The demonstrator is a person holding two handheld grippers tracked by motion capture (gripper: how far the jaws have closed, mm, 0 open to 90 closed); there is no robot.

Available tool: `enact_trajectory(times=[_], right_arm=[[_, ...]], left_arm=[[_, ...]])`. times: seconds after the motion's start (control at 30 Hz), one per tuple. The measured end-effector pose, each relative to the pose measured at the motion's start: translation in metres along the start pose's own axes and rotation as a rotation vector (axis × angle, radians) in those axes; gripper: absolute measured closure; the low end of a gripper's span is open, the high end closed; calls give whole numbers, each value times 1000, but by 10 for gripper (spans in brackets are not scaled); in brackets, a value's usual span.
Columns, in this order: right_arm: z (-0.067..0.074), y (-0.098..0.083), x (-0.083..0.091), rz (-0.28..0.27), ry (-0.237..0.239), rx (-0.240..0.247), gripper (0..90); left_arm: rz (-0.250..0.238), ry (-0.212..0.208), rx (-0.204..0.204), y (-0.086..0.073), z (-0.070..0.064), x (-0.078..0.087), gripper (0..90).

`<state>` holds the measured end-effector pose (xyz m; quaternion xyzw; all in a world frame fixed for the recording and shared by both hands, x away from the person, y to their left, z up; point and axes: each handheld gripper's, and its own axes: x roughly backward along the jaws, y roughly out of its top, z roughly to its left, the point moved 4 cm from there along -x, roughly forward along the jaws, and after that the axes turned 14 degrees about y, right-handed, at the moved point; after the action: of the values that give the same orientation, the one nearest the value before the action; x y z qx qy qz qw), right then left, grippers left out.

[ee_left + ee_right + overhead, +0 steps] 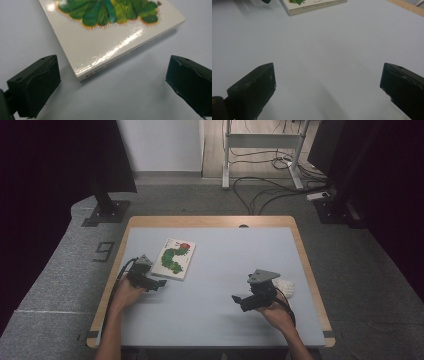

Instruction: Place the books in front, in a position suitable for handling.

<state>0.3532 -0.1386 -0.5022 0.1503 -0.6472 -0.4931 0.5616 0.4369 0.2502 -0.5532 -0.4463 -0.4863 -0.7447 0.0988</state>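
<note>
A white picture book (pixel 174 258) with a green caterpillar on its cover lies flat on the grey table top (pixel 220 270), left of centre. My left gripper (pixel 159 283) is open at the book's near corner. In the left gripper view the book (pixel 110 37) has its corner just ahead of the wide-apart jaws of my left gripper (pixel 112 82), with nothing between them. My right gripper (pixel 238 300) is open over bare table at the right front. In the right gripper view my right gripper (pixel 327 90) holds nothing, and the book's edge (pixel 312 6) is far off.
A white lumpy object (pixel 286 287) rests on the table just right of the right hand. The table's wooden rim (pixel 210 221) runs around the grey top. Cables (pixel 270 185) and black stand bases (pixel 106 212) lie on the floor beyond the table.
</note>
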Motion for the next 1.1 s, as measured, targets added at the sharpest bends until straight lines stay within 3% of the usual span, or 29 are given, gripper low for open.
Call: enact_trajectory(times=[0.3, 0.43, 0.57, 0.73, 1.1], right_arm=[[0, 7, -26, 3, 37, -19, 7], [4, 12, -41, 11, 64, -7, 11], [6, 14, -55, 24, 83, -4, 11], [8, 18, -70, 33, 99, 6, 11], [-2, 26, -105, 62, 128, 14, 28]], left_arm=[[-5, 18, -29, 2, -7, -2, 0], [-3, -3, -30, 3, -13, -1, 0], [1, -9, -60, 4, -24, -1, 0], [-11, -30, -63, 8, -38, -2, 0], [-22, -35, -106, 12, -62, -3, 0]])
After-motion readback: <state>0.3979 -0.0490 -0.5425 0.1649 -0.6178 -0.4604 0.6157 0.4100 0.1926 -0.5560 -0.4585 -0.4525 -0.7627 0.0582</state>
